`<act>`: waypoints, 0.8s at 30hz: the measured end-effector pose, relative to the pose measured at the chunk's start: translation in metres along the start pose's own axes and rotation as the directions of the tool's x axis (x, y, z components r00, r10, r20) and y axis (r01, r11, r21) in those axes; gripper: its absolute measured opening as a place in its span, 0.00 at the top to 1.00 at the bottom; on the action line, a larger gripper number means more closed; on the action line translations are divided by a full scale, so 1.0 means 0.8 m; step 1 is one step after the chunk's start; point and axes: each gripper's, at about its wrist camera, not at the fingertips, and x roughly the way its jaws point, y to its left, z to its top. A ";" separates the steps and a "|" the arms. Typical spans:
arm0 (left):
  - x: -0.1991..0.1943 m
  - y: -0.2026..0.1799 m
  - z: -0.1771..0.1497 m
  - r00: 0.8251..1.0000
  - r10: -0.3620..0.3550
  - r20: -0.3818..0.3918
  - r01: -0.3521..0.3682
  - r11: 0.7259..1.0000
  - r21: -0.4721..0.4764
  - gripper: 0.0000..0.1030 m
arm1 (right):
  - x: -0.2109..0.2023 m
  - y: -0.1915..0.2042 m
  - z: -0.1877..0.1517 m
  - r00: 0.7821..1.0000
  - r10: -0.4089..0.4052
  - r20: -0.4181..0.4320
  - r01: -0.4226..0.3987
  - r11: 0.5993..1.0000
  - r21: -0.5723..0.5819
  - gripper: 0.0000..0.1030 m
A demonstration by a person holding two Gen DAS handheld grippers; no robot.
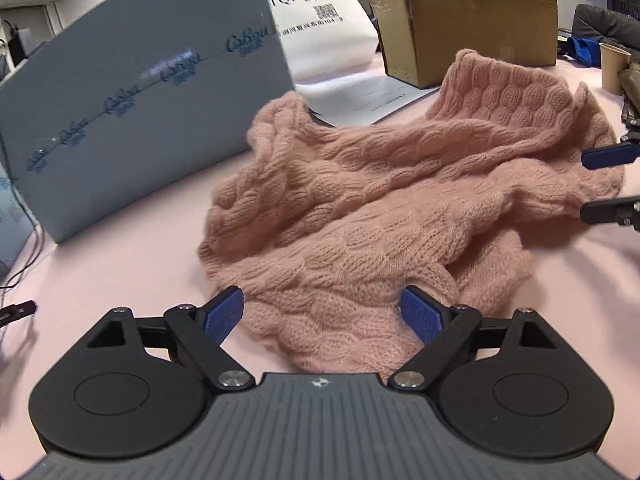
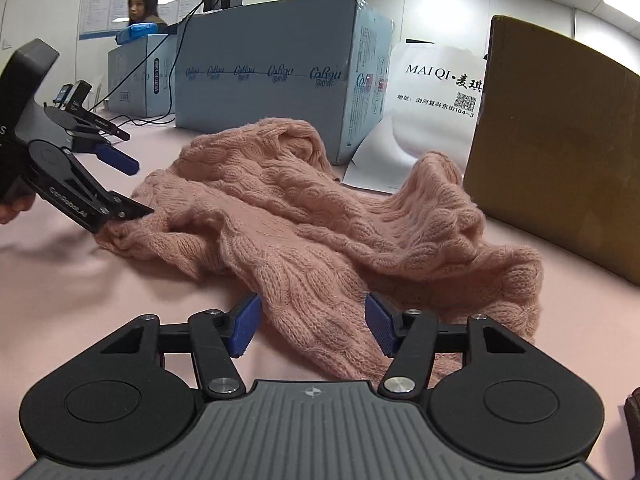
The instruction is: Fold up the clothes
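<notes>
Sweater, pink cable knit, lies crumpled on the pink table, nothing folded yet, so all the folding is left. Left gripper has its jaws spread apart with a knit edge lying between them. Right gripper likewise stands apart, straddling another bunched part, neither clamped.

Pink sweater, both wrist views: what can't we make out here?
- Pink sweater: crumpled, so sleeves, collar and hem cannot be told apart in either view.
- Its near edge: hidden behind the left gripper and the right gripper.
- Grip: fabric lies between both pairs of open fingers; contact is unclear.
- Paper sheet: print too small.
- Brown box: cut off by the frame edge.
</notes>
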 end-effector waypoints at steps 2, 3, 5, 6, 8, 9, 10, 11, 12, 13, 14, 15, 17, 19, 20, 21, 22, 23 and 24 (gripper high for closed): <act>-0.012 0.007 -0.005 1.000 -0.012 0.000 0.012 1.000 -0.017 0.17 | -0.003 -0.001 -0.003 1.000 -0.007 -0.004 0.007 1.000 -0.026 0.45; -0.021 0.013 -0.010 0.999 -0.032 -0.002 0.032 0.999 -0.034 0.17 | 0.000 -0.001 -0.003 1.000 -0.003 -0.015 0.003 1.000 -0.027 0.45; -0.025 0.014 -0.011 0.997 -0.073 -0.020 0.072 0.996 -0.052 0.16 | 0.006 -0.003 -0.003 0.999 0.007 -0.039 -0.008 1.000 -0.026 0.45; -0.022 0.011 -0.010 0.996 -0.089 -0.031 0.087 0.995 -0.054 0.16 | 0.009 -0.003 -0.002 0.999 0.007 -0.044 -0.008 1.000 -0.029 0.45; -0.011 -0.002 -0.009 0.993 -0.105 -0.051 0.103 0.994 -0.039 0.16 | 0.011 0.000 -0.001 0.999 -0.003 -0.035 0.002 0.999 -0.033 0.46; -0.001 -0.014 -0.009 0.991 -0.109 -0.072 0.108 0.994 -0.020 0.16 | 0.011 0.000 0.000 1.000 -0.005 -0.031 0.005 1.000 -0.029 0.46; 0.008 -0.028 -0.009 0.991 -0.104 -0.082 0.105 0.995 -0.001 0.15 | 0.011 0.000 0.000 1.000 -0.010 -0.029 0.009 1.000 -0.027 0.46; 0.011 -0.036 -0.010 0.994 -0.091 -0.061 0.092 0.996 0.005 0.15 | 0.012 0.000 0.000 0.999 -0.019 -0.032 0.018 1.000 -0.025 0.46; 0.013 -0.040 -0.009 0.996 -0.077 -0.042 0.078 0.997 0.002 0.14 | 0.013 -0.001 0.001 0.999 -0.029 -0.036 0.028 0.999 -0.024 0.47; 0.015 -0.042 -0.007 0.997 -0.066 -0.036 0.065 0.998 -0.005 0.14 | 0.014 -0.001 0.001 0.998 -0.039 -0.040 0.038 0.999 -0.023 0.47; 0.018 -0.042 -0.006 0.997 -0.064 -0.035 0.063 0.998 -0.026 0.17 | 0.016 0.000 0.001 0.998 -0.040 -0.050 0.038 0.999 -0.027 0.50; 0.022 -0.037 -0.006 0.996 -0.083 -0.037 0.080 0.994 -0.072 0.34 | 0.019 0.001 0.000 0.997 -0.040 -0.063 0.038 0.999 -0.035 0.53; 0.023 -0.027 -0.007 0.996 -0.085 -0.030 0.080 0.988 -0.135 0.60 | 0.024 0.004 0.000 0.995 -0.065 -0.077 0.062 0.997 -0.041 0.77; 0.020 -0.025 -0.007 1.000 -0.013 -0.025 0.009 0.991 -0.137 0.87 | 0.025 0.005 0.000 0.990 -0.116 -0.079 0.114 0.993 -0.036 0.88; 0.019 -0.023 -0.007 1.000 0.015 -0.019 -0.018 0.988 -0.151 0.88 | 0.024 0.004 0.000 0.990 -0.121 -0.073 0.120 0.993 -0.025 0.89; 0.018 -0.020 -0.007 1.000 0.014 -0.010 -0.016 0.984 -0.178 0.88 | 0.022 0.002 0.000 0.993 -0.105 -0.060 0.105 0.994 -0.015 0.90; 0.018 -0.018 -0.007 1.000 0.013 -0.005 -0.014 0.981 -0.195 0.88 | 0.020 0.002 0.000 0.994 -0.095 -0.048 0.095 0.995 -0.013 0.91; 0.016 -0.016 -0.005 1.000 0.013 0.004 -0.012 0.979 -0.205 0.88 | 0.016 0.003 0.002 0.995 -0.100 -0.027 0.100 0.995 -0.011 0.91; 0.014 -0.013 -0.002 1.000 0.016 0.019 -0.012 0.976 -0.218 0.88 | 0.013 0.003 0.004 0.994 -0.113 -0.006 0.113 0.994 -0.010 0.91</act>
